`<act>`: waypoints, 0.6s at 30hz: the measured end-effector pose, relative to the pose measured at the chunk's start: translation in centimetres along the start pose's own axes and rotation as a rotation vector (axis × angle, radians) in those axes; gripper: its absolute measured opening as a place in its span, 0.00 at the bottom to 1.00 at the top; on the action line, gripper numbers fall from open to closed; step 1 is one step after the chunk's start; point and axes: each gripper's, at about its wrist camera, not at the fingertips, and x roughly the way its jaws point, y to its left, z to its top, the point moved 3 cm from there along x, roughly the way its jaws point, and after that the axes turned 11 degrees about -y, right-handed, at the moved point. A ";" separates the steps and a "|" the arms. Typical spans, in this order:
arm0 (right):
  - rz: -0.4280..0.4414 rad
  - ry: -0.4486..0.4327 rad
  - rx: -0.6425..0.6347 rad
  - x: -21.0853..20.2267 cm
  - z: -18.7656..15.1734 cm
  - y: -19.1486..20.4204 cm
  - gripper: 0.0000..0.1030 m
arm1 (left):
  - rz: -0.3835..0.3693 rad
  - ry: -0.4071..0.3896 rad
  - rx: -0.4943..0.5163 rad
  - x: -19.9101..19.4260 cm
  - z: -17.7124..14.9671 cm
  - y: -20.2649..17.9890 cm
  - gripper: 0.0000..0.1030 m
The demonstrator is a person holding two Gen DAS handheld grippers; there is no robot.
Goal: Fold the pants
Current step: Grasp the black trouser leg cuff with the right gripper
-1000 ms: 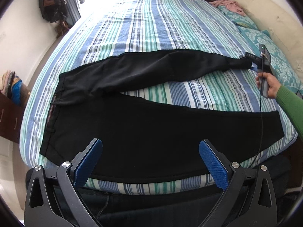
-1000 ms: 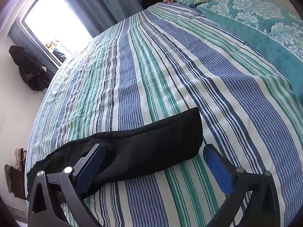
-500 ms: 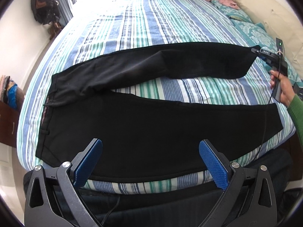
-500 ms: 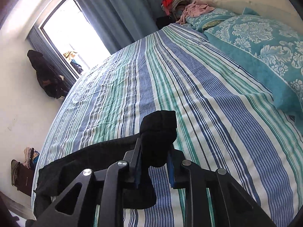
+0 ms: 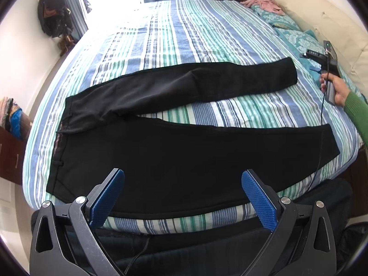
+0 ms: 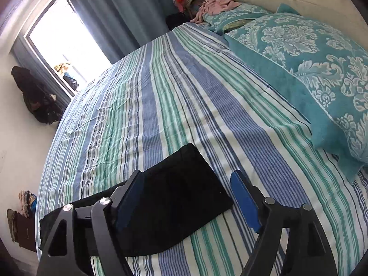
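Black pants (image 5: 174, 156) lie spread flat on the striped bed (image 5: 184, 34), waistband at the left, both legs running right and splayed apart. My left gripper (image 5: 182, 197) is open and empty, hovering over the near leg by the bed's front edge. My right gripper (image 6: 186, 203) is open, just above the cuff of the far leg (image 6: 184, 184), which lies flat on the sheet. In the left wrist view the right gripper (image 5: 322, 57) is held by a hand in a green sleeve, just right of that cuff (image 5: 285, 73).
Teal patterned pillows (image 6: 310, 69) lie along the headboard side at the right, with a pink garment (image 6: 216, 4) on them. A window and blue curtains (image 6: 110, 16) are beyond the bed. Dark bags (image 5: 53, 16) hang on the left wall. A cable (image 5: 322, 138) crosses the near leg's cuff.
My right gripper was shut on the far leg's cuff and pulled it straight to the right; it has now opened and let the cuff drop flat. The left gripper stayed open.
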 end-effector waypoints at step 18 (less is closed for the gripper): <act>-0.016 0.047 0.444 6.4 -9.6 -5.1 0.14 | 0.032 0.041 0.000 0.9 -0.6 0.1 0.99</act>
